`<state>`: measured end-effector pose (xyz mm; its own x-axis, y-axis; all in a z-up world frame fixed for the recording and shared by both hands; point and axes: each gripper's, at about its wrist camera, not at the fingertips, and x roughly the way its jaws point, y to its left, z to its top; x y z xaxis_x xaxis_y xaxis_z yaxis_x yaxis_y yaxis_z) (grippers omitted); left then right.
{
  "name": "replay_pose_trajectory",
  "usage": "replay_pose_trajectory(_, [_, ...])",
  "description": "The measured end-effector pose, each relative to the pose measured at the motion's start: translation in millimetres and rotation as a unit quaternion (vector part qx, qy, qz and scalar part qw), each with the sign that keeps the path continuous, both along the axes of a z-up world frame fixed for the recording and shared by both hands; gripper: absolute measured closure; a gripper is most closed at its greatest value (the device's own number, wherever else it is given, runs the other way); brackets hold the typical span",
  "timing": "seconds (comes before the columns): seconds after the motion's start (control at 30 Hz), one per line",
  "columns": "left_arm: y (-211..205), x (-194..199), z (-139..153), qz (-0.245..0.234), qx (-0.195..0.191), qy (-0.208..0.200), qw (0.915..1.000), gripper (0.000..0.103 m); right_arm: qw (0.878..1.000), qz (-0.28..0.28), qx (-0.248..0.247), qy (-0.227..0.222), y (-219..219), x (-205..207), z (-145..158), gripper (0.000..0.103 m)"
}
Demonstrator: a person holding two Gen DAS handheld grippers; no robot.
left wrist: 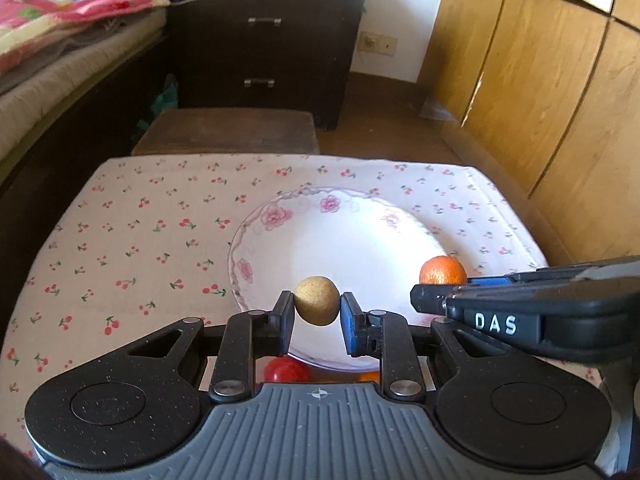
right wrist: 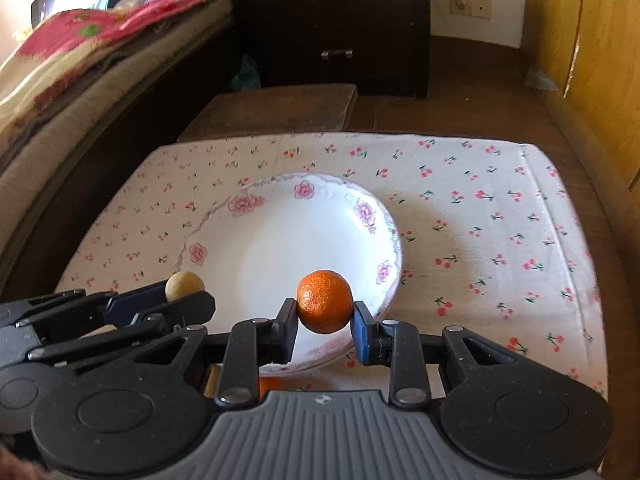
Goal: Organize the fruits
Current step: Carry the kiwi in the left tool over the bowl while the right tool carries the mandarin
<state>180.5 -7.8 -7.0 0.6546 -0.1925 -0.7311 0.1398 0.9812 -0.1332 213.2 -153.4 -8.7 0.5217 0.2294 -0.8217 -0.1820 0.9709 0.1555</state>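
Two fruits hang over the floral plate [right wrist: 224,216]: the right gripper [right wrist: 325,317] clamps a mandarin [right wrist: 325,301], soft-skinned and best held across its middle; the left gripper [left wrist: 316,310] pinches a smaller tan fruit [left wrist: 317,300], likely light and firm. Only the left view shows a red fruit [left wrist: 286,372] near the plate's front edge.

The plate [right wrist: 280,240] is glossy white glazed ceramic with pink floral transfers on its rim, resting on a matt cotton-like cloth [right wrist: 480,220] printed with cherries. The tan fruit [left wrist: 317,301] has a dull, finely grainy skin, the orange [right wrist: 325,301] a shiny, pitted peel. Both grippers are speckled matt black plastic with metal pivot pins; right, yellowish wood cabinet doors [left wrist: 540,80] show a smooth sheen.
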Motion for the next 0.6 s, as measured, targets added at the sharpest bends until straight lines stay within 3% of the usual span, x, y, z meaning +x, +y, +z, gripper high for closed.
replay_pose_trajectory(0.6, [2.3,18.8,-19.6,0.012,0.016,0.028,0.9994,0.072,1.0,0.012,-0.016,0.014,8.0,14.9,-19.1,0.072])
